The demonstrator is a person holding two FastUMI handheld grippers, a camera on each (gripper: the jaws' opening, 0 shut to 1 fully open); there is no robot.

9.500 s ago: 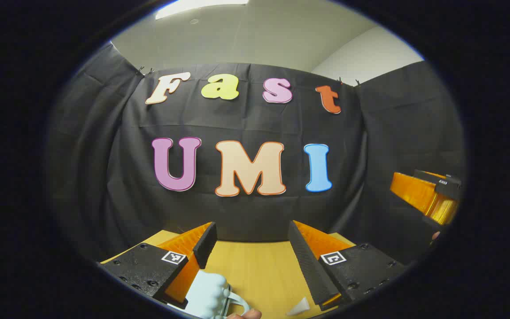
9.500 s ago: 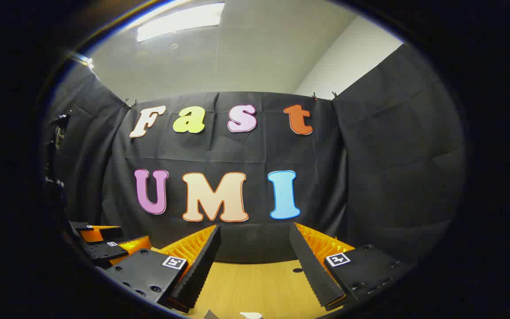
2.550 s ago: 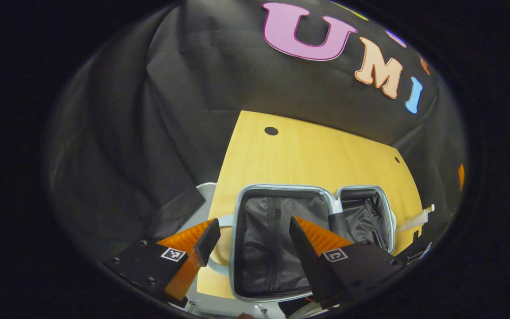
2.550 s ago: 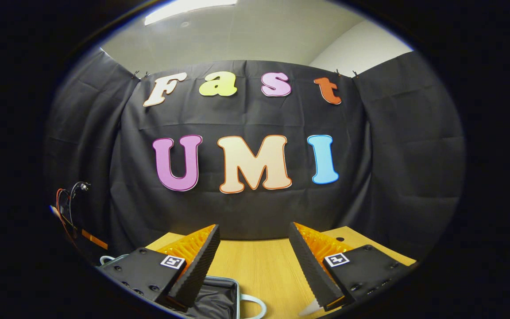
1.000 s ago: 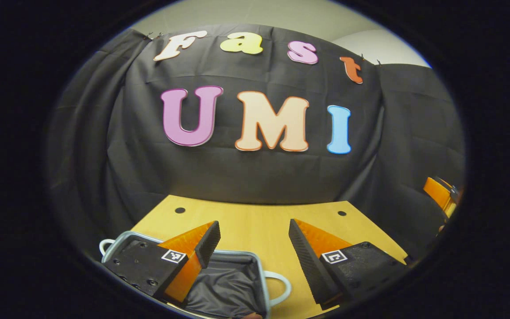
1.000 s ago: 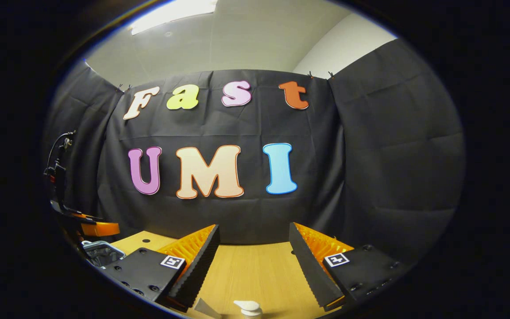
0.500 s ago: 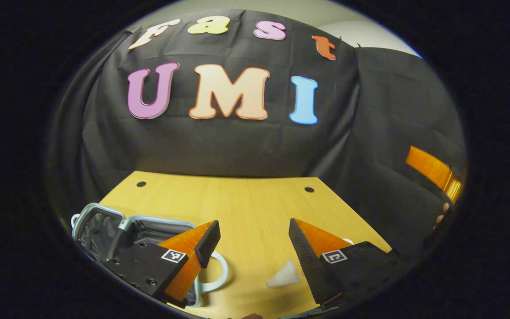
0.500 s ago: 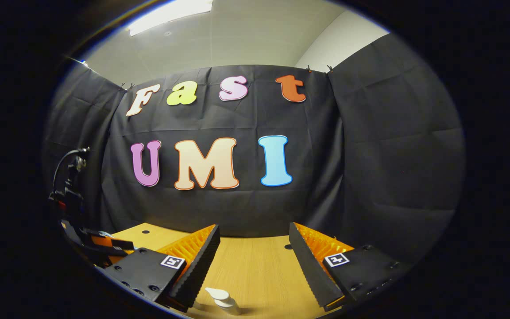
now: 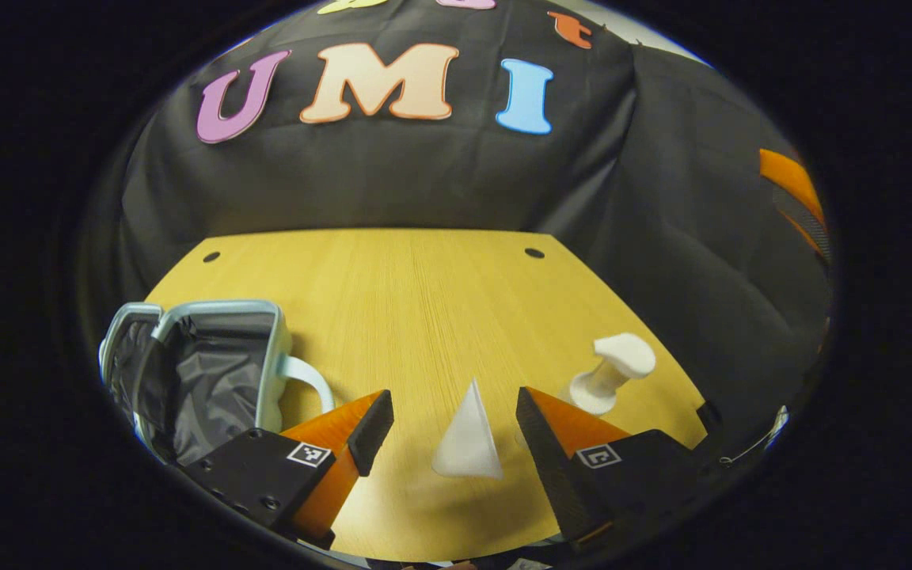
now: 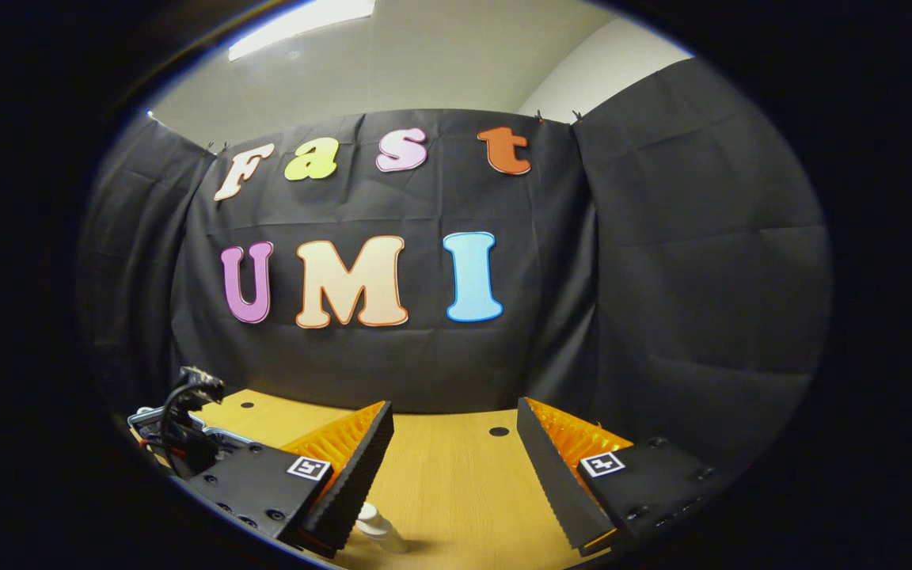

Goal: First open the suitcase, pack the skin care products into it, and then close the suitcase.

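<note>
In the left gripper view, the light-blue suitcase [image 9: 210, 356] lies open at the left on the wooden table [image 9: 424, 301], its dark lining showing and a handle toward me. A white tube [image 9: 468, 435] stands on the table just ahead of my left gripper [image 9: 452, 398], which is open with the tube apart from both fingers. A white pump bottle [image 9: 606, 372] stands just past the right finger. In the right gripper view, my right gripper [image 10: 454, 406] hangs open above the table, and a small white bottle [image 10: 377, 526] peeks out beside its left finger.
Two small round holes [image 9: 534, 253] mark the table's far edge, close to the black cloth wall. The other gripper [image 9: 792, 186] hangs at the far right of the left gripper view. A gripper's rear with cables [image 10: 179, 427] sits low left in the right gripper view.
The left gripper has swung right and tipped down: the suitcase slid to the left, the tube and pump bottle came up between and beside its fingers. The right gripper drifted slightly.
</note>
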